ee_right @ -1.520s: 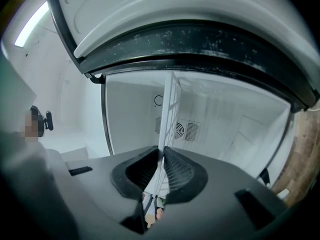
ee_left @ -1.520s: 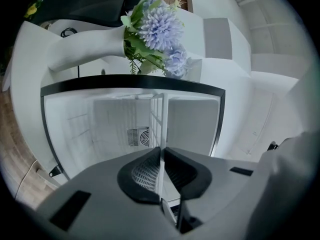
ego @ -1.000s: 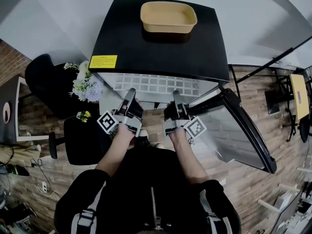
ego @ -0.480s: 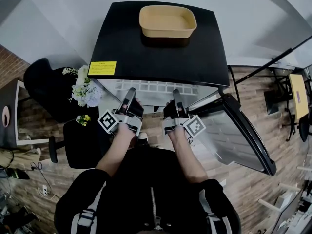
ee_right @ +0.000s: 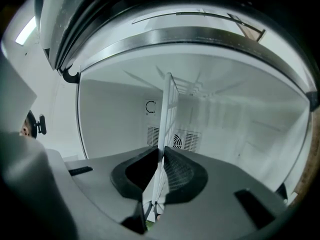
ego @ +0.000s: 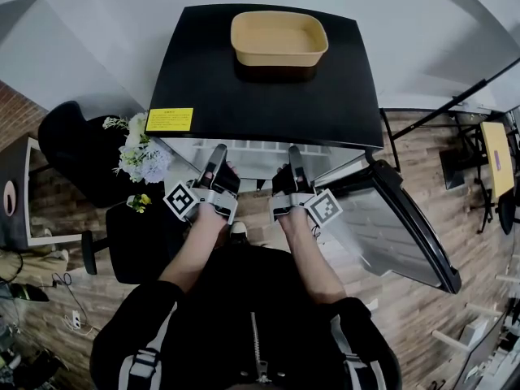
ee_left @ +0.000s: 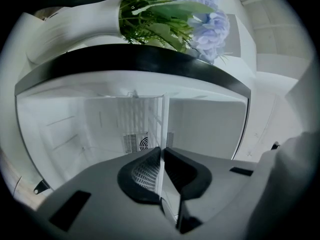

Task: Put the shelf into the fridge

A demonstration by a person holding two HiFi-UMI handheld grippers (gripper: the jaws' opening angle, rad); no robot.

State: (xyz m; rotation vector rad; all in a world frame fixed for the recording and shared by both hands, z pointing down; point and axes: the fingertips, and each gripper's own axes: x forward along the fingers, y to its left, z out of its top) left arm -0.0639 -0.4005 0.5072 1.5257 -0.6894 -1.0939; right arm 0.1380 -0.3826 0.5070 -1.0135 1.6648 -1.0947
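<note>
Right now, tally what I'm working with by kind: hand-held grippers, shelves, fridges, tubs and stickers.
Hand-held grippers: 2, the left hand-held gripper and the right hand-held gripper, each shut on the shelf
Shelf: 1
Fridge: 1, door open
Tan tub: 1, on the fridge top
Yellow sticker: 1
Total: 6

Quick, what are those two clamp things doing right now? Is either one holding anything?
Left gripper: closed, holding the edge of the shelf.
Right gripper: closed, holding the same shelf.
</note>
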